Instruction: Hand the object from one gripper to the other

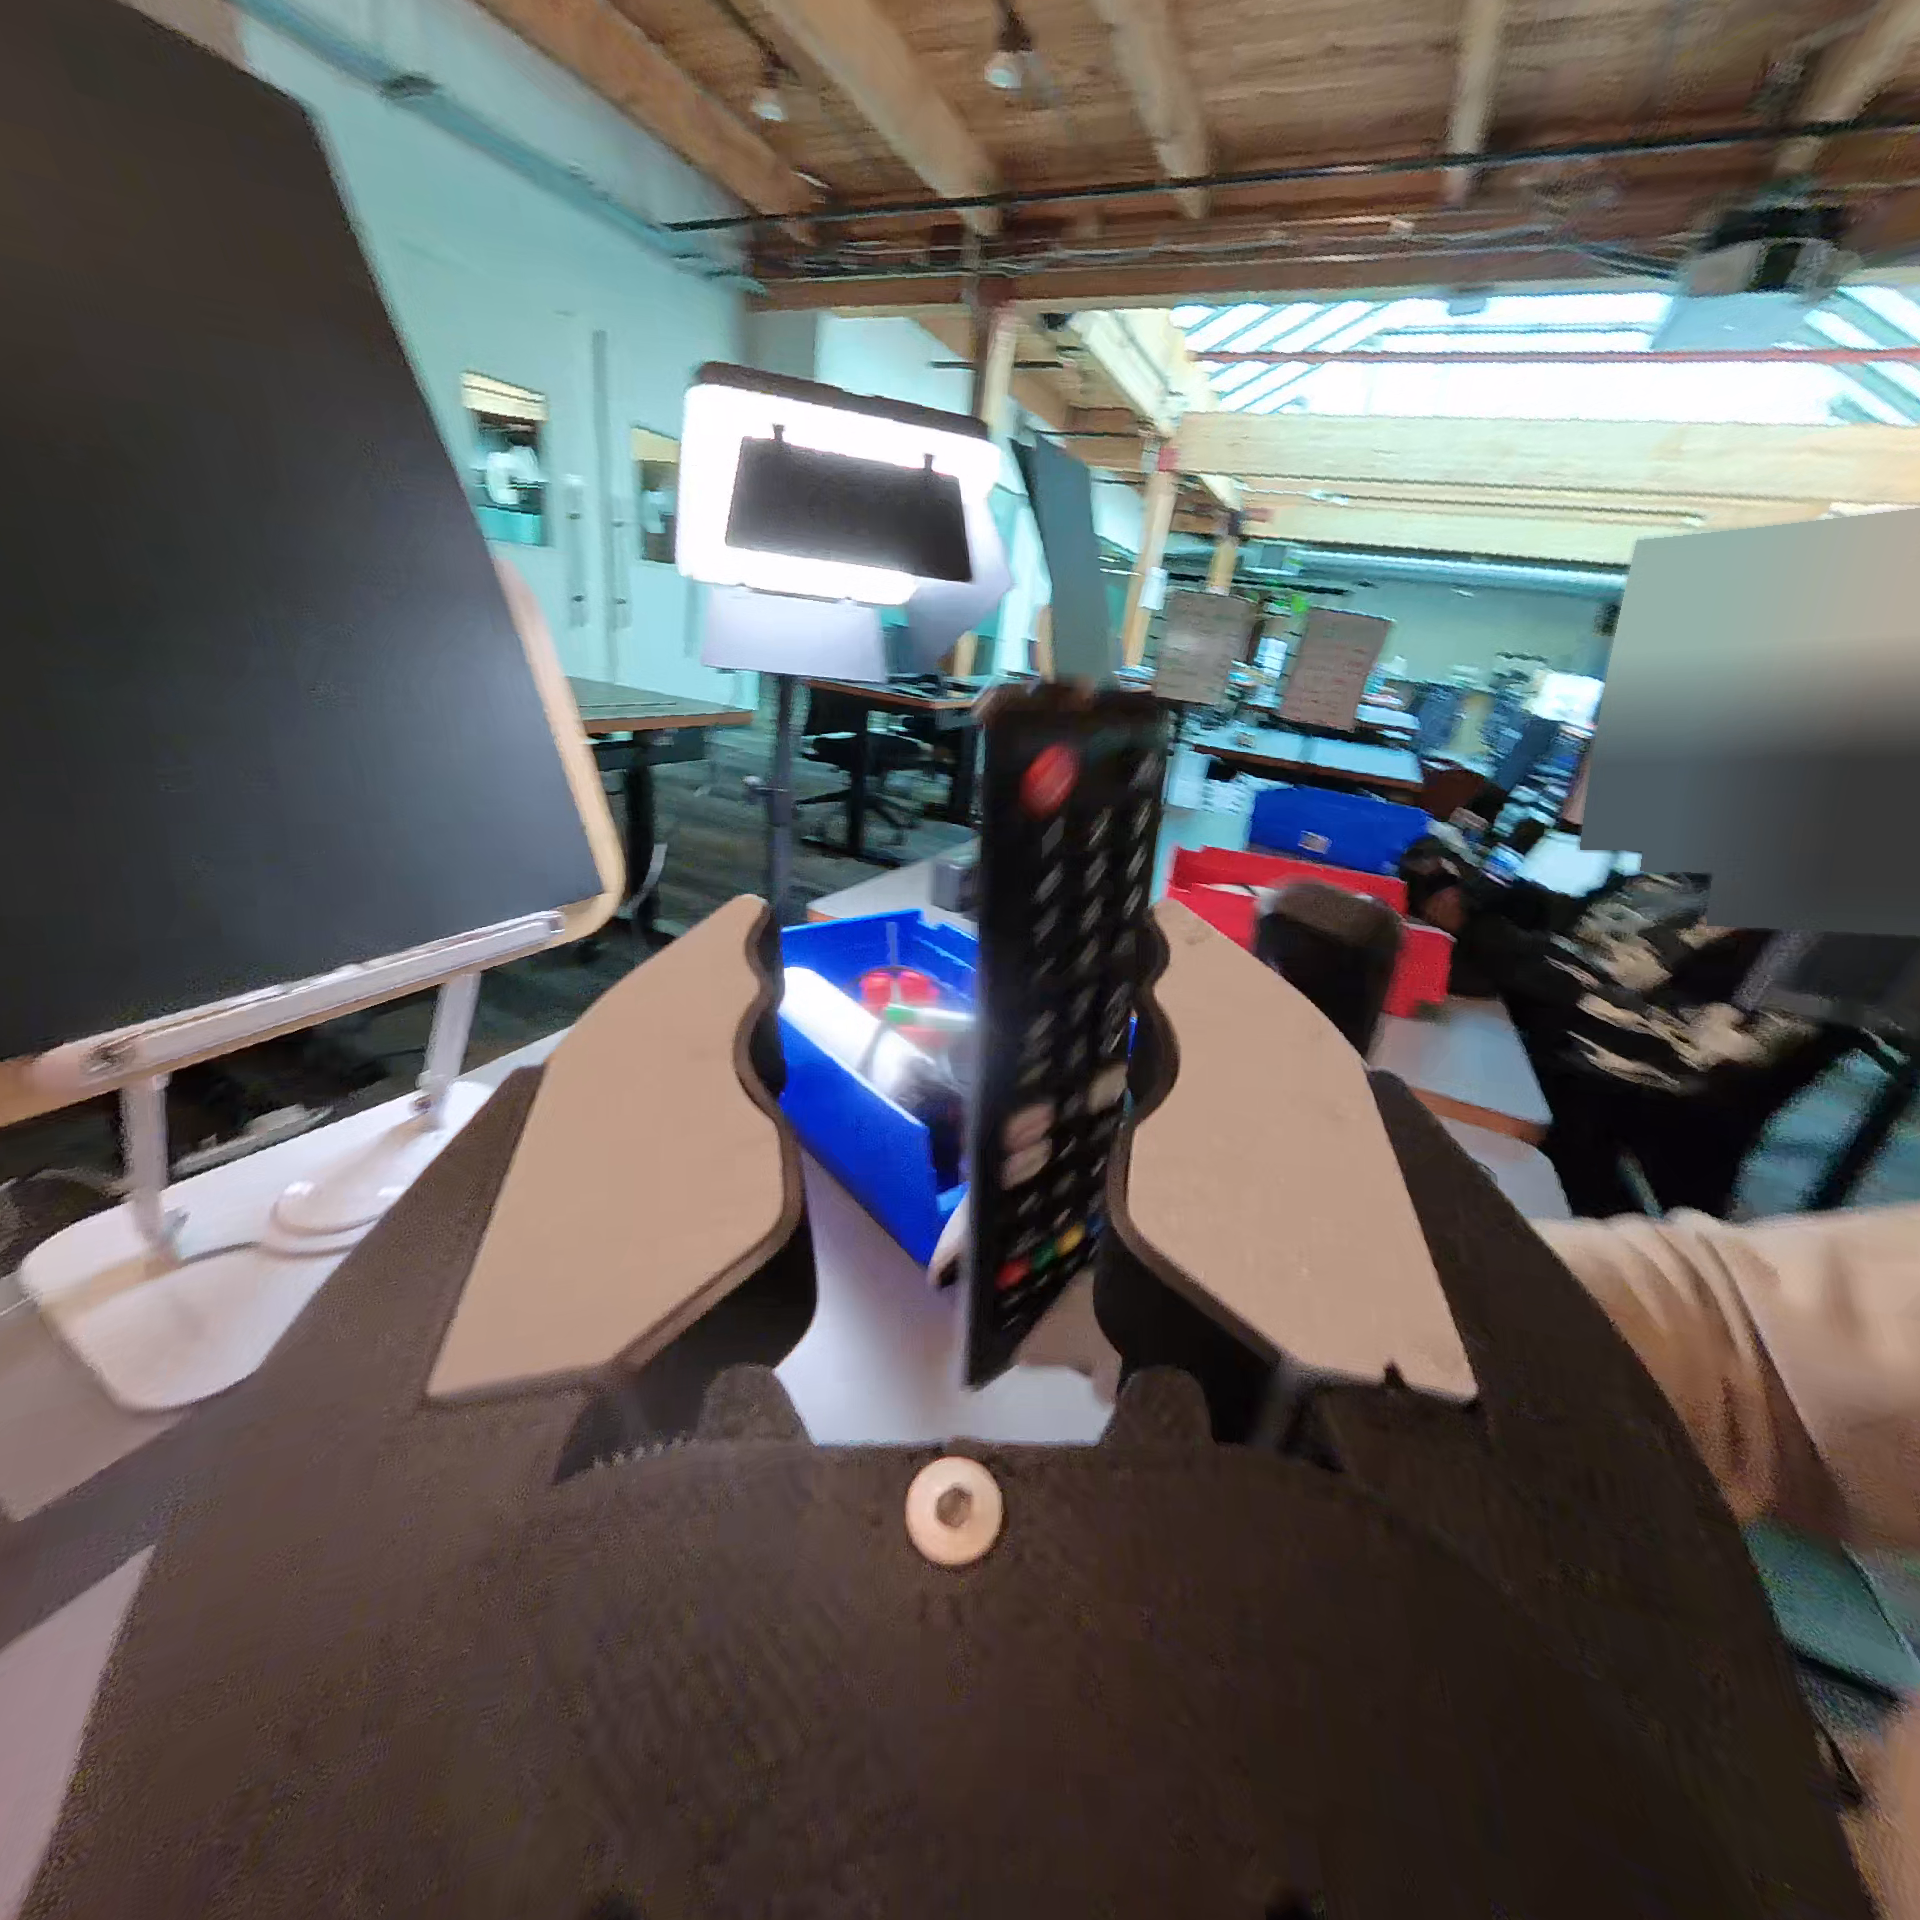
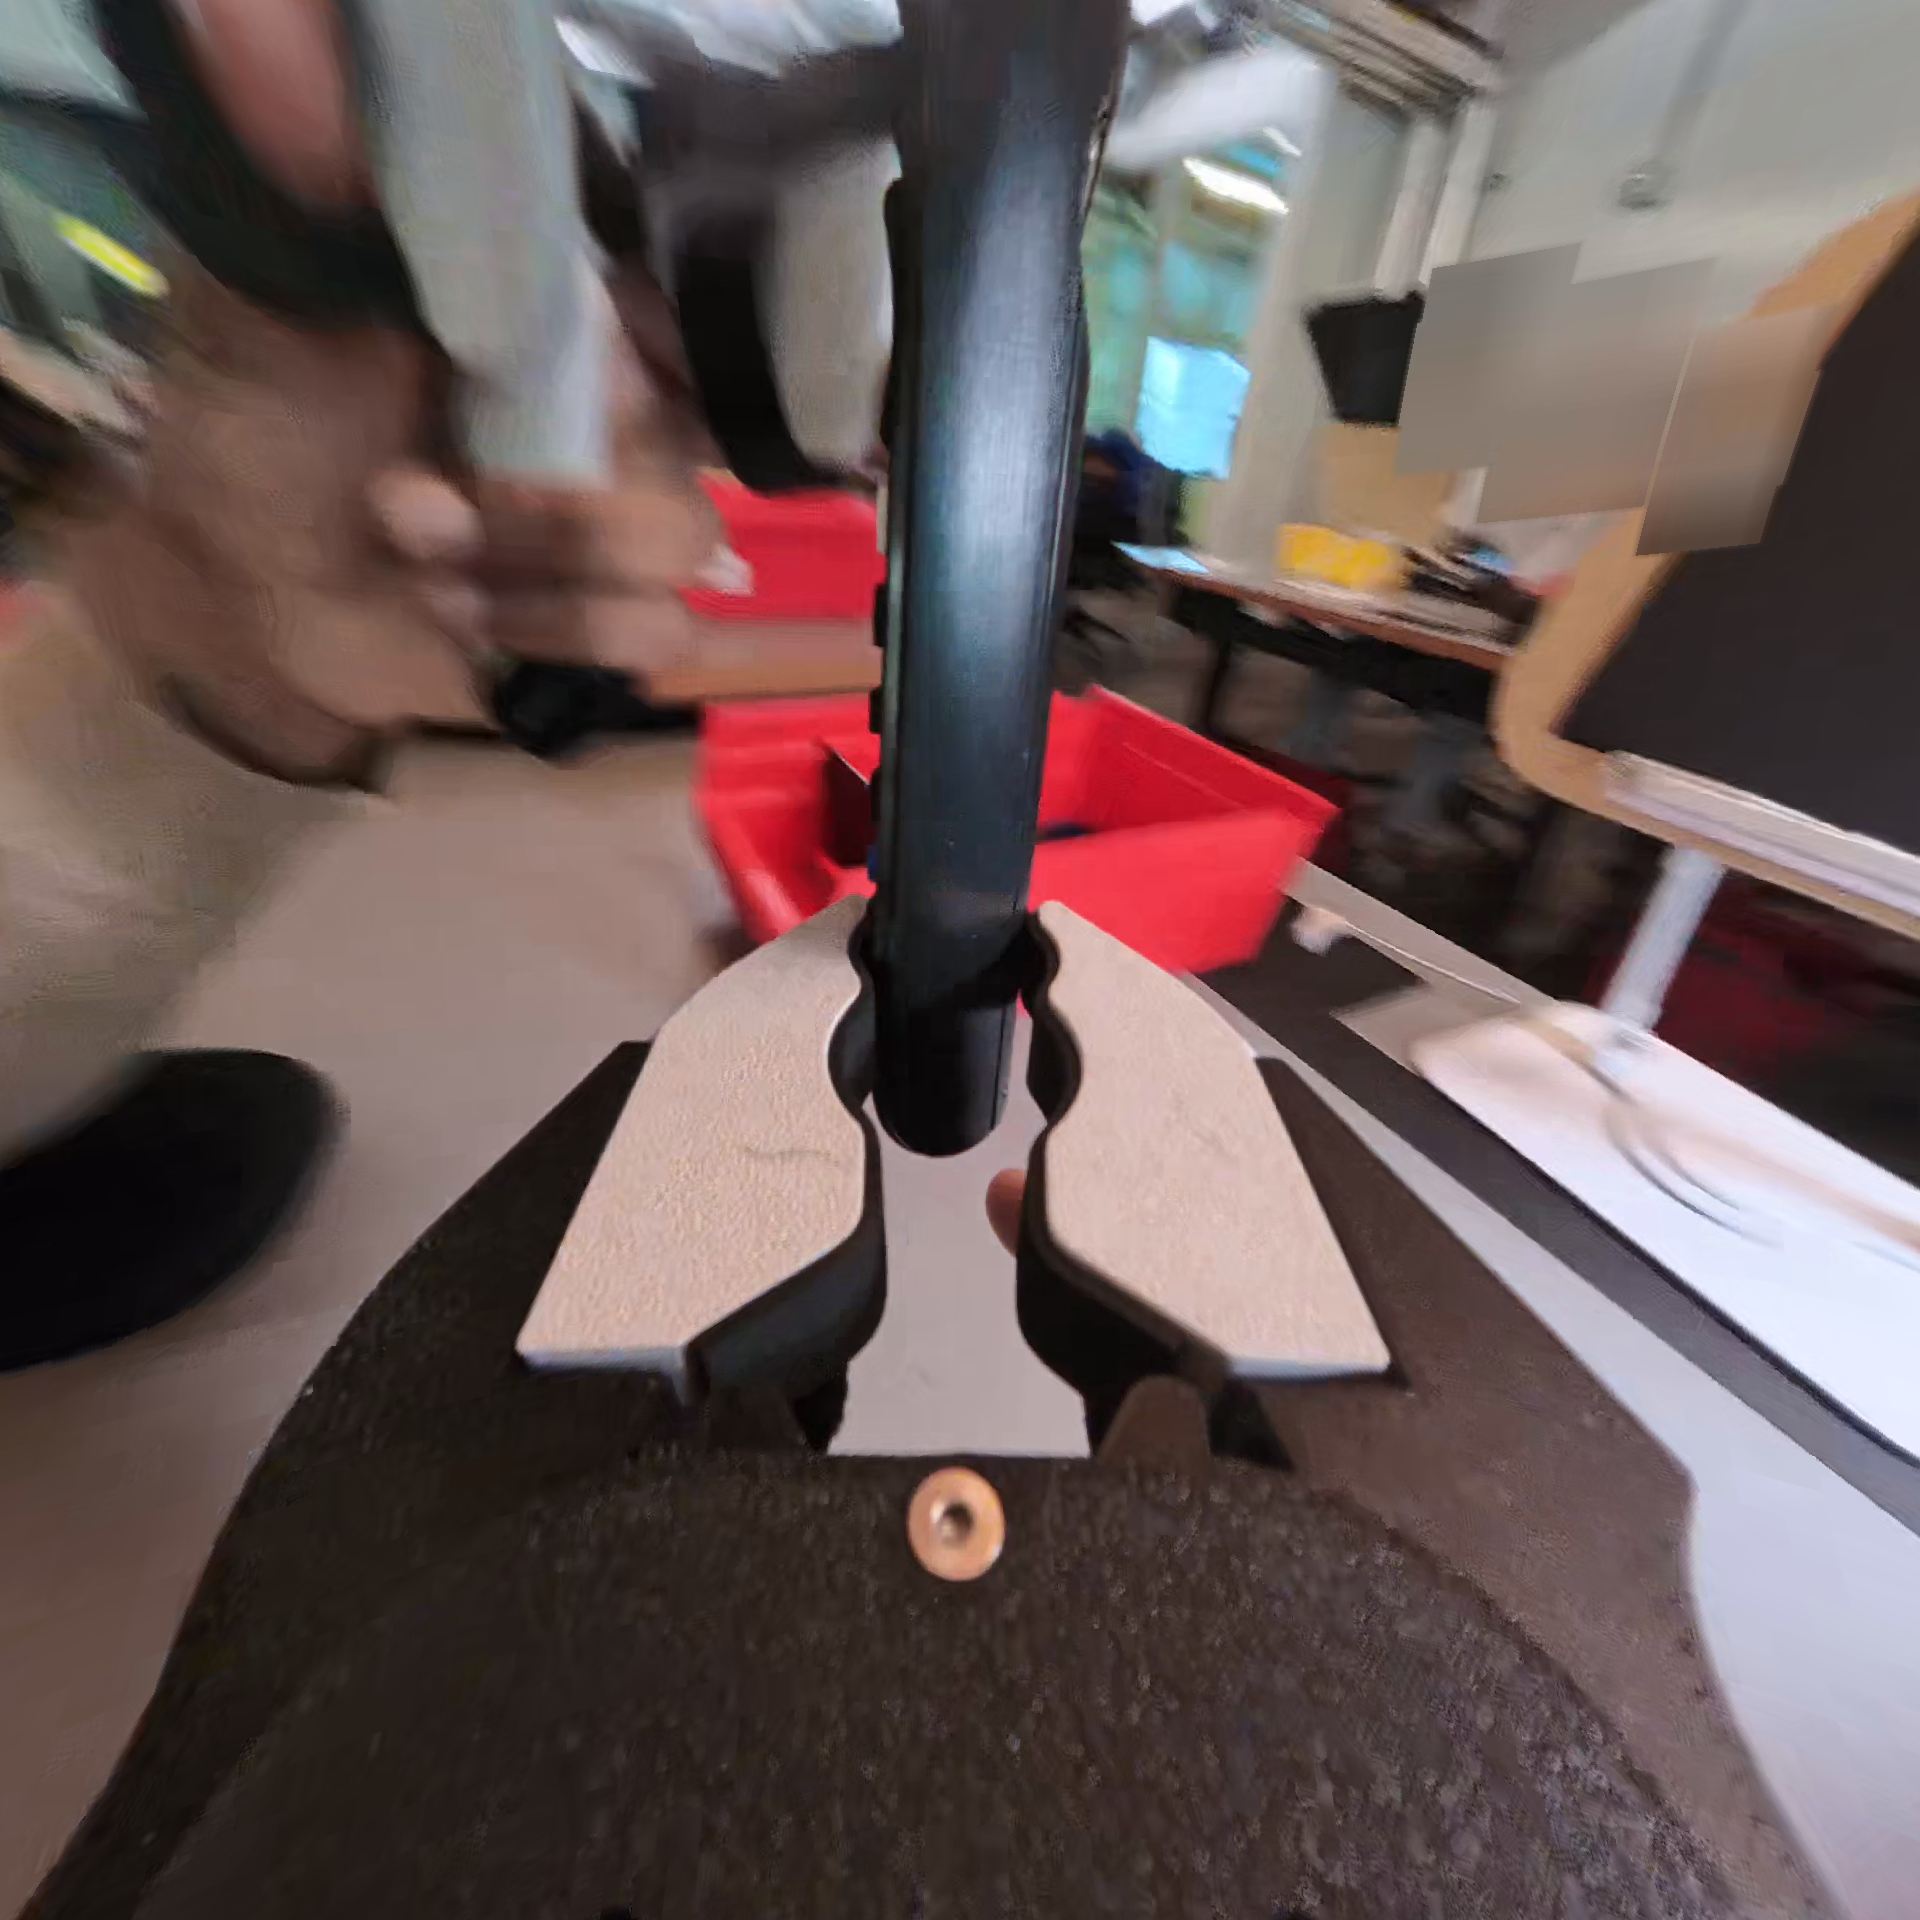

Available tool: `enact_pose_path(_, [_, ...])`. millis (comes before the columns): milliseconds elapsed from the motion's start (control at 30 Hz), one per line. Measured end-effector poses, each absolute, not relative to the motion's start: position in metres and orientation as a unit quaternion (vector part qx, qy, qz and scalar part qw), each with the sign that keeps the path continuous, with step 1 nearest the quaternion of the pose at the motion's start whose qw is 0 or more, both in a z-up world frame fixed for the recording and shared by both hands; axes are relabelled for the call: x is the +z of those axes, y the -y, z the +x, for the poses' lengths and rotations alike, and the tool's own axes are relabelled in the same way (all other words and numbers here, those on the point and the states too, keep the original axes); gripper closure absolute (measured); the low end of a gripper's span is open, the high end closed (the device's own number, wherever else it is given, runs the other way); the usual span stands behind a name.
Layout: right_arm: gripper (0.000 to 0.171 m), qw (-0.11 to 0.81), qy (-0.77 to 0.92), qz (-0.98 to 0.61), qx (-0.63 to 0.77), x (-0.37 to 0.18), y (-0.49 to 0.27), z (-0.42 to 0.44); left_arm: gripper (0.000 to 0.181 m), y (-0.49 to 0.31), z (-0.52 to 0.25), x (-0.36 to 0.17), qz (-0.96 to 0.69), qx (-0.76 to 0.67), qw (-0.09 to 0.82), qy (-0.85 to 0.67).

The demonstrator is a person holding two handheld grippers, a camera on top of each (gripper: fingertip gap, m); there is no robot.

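Note:
A black remote control (image 1: 1060,1018) with a red button at its far end stands upright between my left gripper's fingers. My left gripper (image 1: 961,925) is open wide, and the remote lies close against its right finger (image 1: 1247,1143). In the right wrist view my right gripper (image 2: 951,920) is shut on the lower end of the remote (image 2: 977,520), whose smooth black back faces the camera. A blurred hand (image 2: 416,582) with the other gripper shows at the upper left of that view.
A blue bin (image 1: 862,1132) holding small items sits just past the left gripper on the white table (image 1: 894,1340). Red bins (image 2: 1164,831) stand beyond. A black board on a white stand (image 1: 208,520) is at the left. A lit studio lamp (image 1: 831,499) stands behind. Left tips to right tips: about 12 cm.

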State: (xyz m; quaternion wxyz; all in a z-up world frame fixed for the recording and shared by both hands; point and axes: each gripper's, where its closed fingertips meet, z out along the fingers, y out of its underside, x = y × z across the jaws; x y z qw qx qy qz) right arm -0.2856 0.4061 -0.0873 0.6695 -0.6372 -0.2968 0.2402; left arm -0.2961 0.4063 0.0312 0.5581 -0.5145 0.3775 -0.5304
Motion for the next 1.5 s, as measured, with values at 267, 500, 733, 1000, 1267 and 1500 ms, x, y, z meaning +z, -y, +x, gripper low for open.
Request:
enact_pose_path(267, [0.148, 0.578, 0.405, -0.509, 0.492, -0.029, -0.325, -0.294, 0.127, -0.333, -0.274, -0.011, -0.43, -0.625, 0.354, -0.547])
enact_pose_path(500, [0.147, 0.559, 0.413, -0.549, 0.464, -0.043, -0.334, -0.297, 0.156, -0.326, -0.264, -0.024, -0.436, -0.549, 0.39, -0.597])
enact_pose_path(733, [0.134, 0.568, 0.412, -0.56, 0.441, -0.049, -0.341, -0.294, 0.157, -0.337, -0.264, -0.021, -0.46, -0.548, 0.397, -0.575])
enact_pose_path(1000, [0.148, 0.594, 0.393, -0.556, 0.429, -0.046, -0.347, -0.296, 0.146, -0.334, -0.26, -0.017, -0.449, -0.571, 0.404, -0.556])
enact_pose_path(1267, [0.148, 0.608, 0.375, -0.568, 0.408, -0.044, -0.354, -0.294, 0.156, -0.338, -0.251, -0.032, -0.472, -0.512, 0.421, -0.582])
enact_pose_path(1500, [0.126, 0.59, 0.393, -0.588, 0.389, -0.039, -0.357, -0.254, 0.156, -0.347, -0.252, -0.044, -0.503, -0.508, 0.387, -0.583])
